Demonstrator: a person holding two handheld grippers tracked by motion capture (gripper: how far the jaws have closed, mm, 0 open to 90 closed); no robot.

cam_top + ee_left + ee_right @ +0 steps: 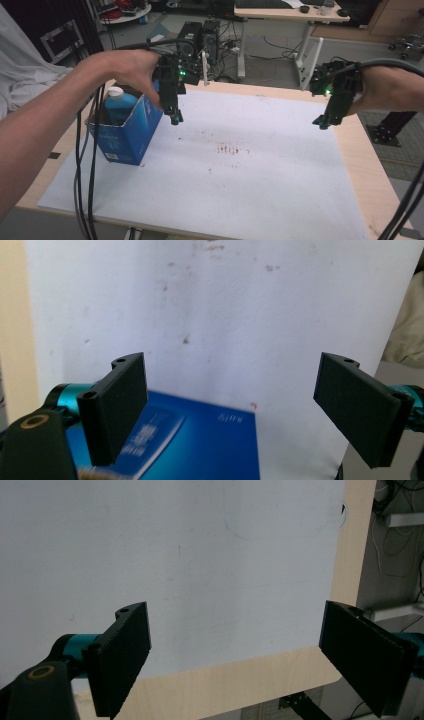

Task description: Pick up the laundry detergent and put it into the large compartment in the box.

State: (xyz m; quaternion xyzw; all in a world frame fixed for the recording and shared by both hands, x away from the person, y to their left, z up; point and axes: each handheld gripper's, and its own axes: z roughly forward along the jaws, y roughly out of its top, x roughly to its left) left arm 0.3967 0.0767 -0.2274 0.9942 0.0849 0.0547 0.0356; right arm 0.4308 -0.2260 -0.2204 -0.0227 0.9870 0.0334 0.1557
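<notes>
Above the white sheet [250,170], hovering with jaws spread wide and empty: left gripper [175,119] just beside the open blue box [131,135] holding a white-capped bottle [118,104] at the sheet's left, right gripper [322,121] near the table [367,165] edge.

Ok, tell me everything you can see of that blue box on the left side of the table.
The blue box looks like printed cardboard, with a small white label low on its near face. It stands on the white sheet near the table's left edge, top flaps open. A blue bottle with a white cap stands inside it. The left gripper hangs open just beside its upper right corner, apparently not touching it. From the left gripper view, its blue printed surface lies below the jaws.
</notes>
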